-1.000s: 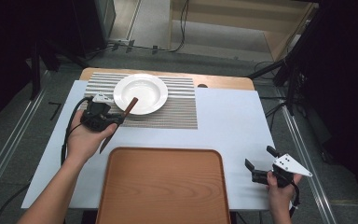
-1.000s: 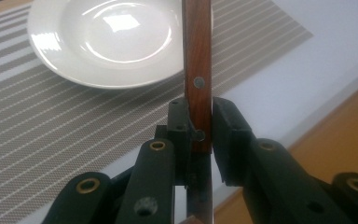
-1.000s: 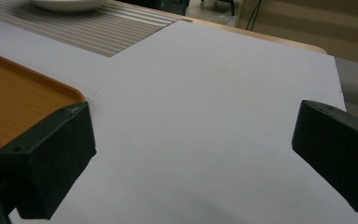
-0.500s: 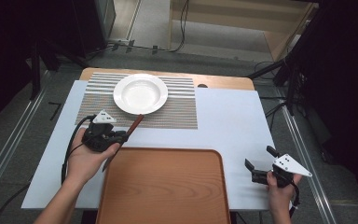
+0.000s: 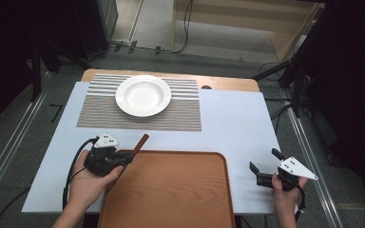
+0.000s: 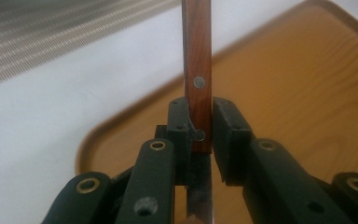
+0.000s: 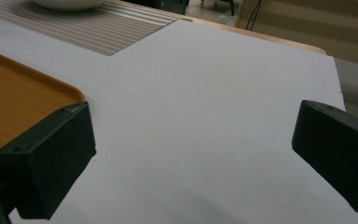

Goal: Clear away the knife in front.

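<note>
Left tool (image 5: 123, 158) clamps a wood-handled knife (image 5: 139, 144) where handle meets blade, so the handle juts past the tray's (image 5: 180, 199) far-left corner, likely for a controlled set-down. Right tool (image 5: 264, 167), jaws wide and empty, waits off the tray's right edge. Beyond the tray, a white bowl (image 5: 143, 95) sits on the striped mat (image 5: 100, 111).

A recording lab or studio, not a home: the table (image 5: 247, 118) under white sheeting stands on grey carpet between metal floor rails (image 5: 9, 152), with black tripod legs (image 5: 290, 76), loose cables (image 5: 185, 28) and dark curtains around it.
</note>
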Demonstrator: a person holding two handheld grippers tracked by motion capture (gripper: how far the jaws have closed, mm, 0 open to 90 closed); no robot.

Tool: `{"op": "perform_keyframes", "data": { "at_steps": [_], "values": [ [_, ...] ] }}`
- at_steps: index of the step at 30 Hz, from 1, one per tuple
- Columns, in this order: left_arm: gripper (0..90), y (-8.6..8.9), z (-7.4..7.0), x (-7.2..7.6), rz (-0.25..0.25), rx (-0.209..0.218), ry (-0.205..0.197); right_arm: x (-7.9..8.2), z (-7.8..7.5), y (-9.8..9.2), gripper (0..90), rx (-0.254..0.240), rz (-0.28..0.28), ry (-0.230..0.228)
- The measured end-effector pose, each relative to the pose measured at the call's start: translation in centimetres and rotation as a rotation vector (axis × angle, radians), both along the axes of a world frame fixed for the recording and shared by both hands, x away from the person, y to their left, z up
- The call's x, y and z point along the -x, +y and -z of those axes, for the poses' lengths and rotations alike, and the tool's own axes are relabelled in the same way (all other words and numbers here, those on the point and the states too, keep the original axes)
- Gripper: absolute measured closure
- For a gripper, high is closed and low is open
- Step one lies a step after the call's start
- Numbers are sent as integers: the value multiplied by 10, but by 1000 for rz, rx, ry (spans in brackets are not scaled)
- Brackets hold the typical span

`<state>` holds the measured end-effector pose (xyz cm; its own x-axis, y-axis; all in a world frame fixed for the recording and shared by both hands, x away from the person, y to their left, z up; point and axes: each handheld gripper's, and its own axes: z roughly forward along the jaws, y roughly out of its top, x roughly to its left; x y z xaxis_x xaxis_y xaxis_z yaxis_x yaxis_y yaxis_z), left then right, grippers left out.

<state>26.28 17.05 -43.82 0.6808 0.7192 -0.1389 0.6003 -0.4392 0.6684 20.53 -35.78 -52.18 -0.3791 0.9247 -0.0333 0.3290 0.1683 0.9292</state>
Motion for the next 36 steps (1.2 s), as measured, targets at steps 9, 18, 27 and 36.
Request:
{"op": "perform_keyframes", "data": {
  "at_steps": [9,18,27,36],
  "values": [
    [764,6,17,20,-14,38,36,-1,0,1,0,10,-1,-3],
    [764,9,37,30,-28,47,87,-1,0,1,0,13,0,1],
    [763,3,48,38,-21,27,102,-1,0,1,0,15,-2,2],
    [734,5,50,36,-33,30,75,-1,0,2,0,22,0,5]
  ]
}}
